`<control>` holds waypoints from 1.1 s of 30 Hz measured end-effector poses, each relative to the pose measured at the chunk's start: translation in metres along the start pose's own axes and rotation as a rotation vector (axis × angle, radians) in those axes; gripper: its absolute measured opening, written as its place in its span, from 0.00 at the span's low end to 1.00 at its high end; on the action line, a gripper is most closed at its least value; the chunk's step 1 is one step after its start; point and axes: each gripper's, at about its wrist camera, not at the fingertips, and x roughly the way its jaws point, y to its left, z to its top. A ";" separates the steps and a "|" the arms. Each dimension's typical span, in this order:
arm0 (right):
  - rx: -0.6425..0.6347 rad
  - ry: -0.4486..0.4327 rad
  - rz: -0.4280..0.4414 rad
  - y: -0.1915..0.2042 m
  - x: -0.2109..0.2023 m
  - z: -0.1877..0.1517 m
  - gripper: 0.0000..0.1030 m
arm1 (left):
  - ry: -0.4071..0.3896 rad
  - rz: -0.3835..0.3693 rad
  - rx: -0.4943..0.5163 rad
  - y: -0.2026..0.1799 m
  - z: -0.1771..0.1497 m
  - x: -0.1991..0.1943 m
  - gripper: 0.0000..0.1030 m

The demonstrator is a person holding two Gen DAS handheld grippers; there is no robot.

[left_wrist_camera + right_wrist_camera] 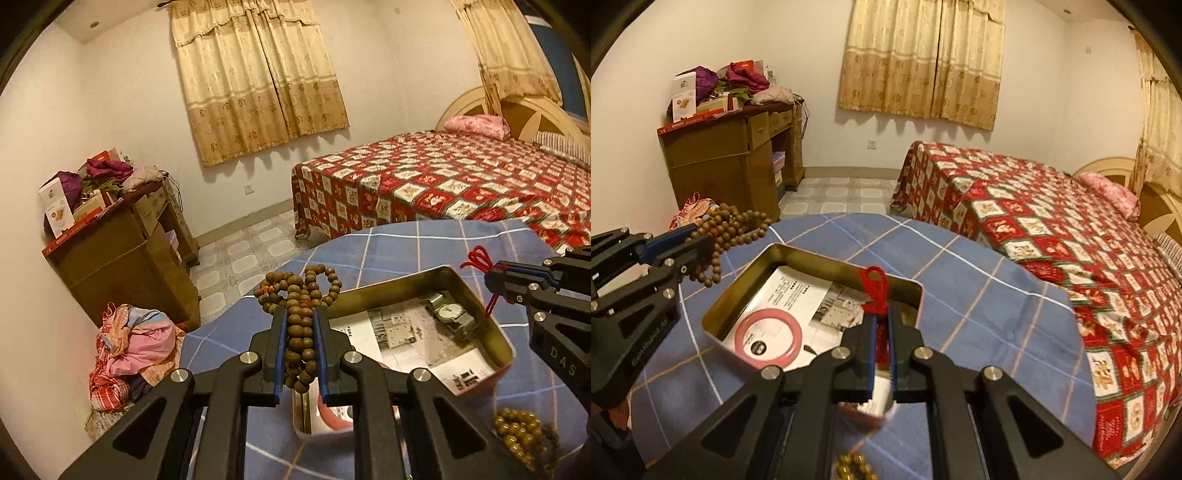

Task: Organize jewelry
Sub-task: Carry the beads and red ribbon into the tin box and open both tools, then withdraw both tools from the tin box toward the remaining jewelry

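We hold brown beads pinched in the left claw, red cord in the pressed-together right claw; the tin lies lower right of the beads, nearer the right.

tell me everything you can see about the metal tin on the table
The metal tin is a shallow rectangular tray with rounded corners, brassy inside, open-topped, lying flat on the blue checked cloth. Printed paper lines its floor. On that lie a pink bangle and a silver wristwatch. A red cord clamped in the right tool hangs above it; whether the cord touches the tin is unclear.
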 end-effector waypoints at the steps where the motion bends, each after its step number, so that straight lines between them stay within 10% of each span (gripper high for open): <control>1: -0.003 0.006 0.000 0.001 0.005 0.001 0.07 | 0.006 0.001 0.003 -0.001 0.001 0.005 0.13; 17: -0.003 0.099 -0.017 0.003 0.050 -0.004 0.15 | 0.103 0.007 0.068 -0.018 -0.006 0.057 0.16; 19: 0.007 0.102 -0.004 0.000 0.048 -0.007 0.43 | 0.107 0.029 0.061 -0.017 -0.007 0.057 0.46; 21: 0.013 0.096 -0.016 -0.003 0.046 -0.010 0.48 | 0.075 0.071 0.048 -0.013 -0.010 0.050 0.84; 33: 0.036 0.106 -0.072 -0.025 -0.003 -0.045 0.57 | 0.089 0.064 -0.006 0.004 -0.044 0.002 0.84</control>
